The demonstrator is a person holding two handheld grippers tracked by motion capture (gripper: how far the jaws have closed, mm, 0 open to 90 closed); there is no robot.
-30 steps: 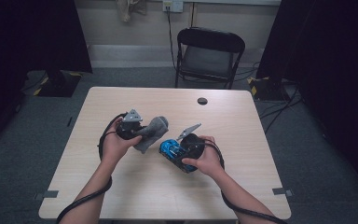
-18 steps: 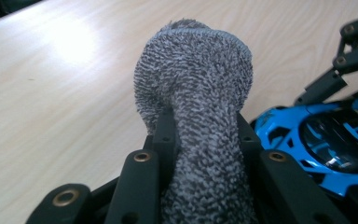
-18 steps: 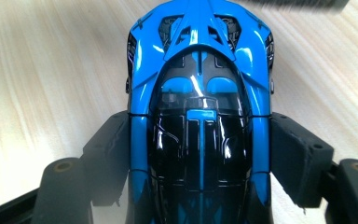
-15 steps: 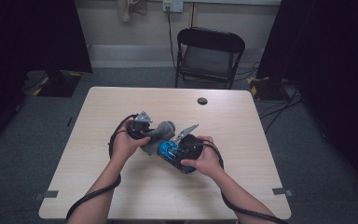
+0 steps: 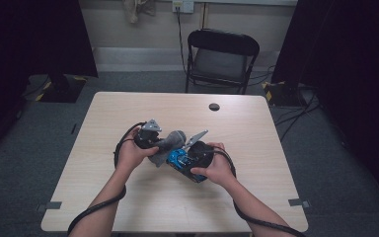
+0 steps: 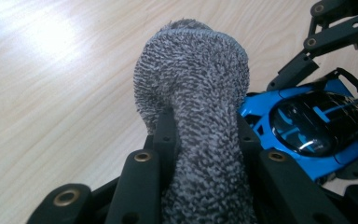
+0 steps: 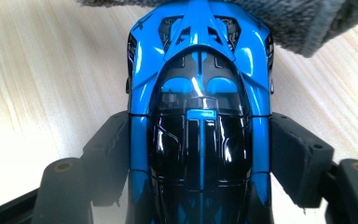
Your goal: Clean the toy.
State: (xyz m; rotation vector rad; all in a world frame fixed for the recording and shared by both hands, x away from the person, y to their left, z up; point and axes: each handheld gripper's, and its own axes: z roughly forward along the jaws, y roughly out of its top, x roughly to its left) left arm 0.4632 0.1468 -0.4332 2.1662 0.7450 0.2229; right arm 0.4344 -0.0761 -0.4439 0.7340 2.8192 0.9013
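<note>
High view shows the left tool [image 5: 170,143] clamped on a grey cloth [image 5: 168,144] above the tabletop [image 5: 256,128]. Just beside it, the right tool [image 5: 176,159] grips a blue toy car [image 5: 178,160] by its sides, the cloth touching the car's end.

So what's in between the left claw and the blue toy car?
The grey fuzzy cloth. In the left gripper view, the left claw pinches it, and its folded end sticks out beside the blue toy car.
</note>
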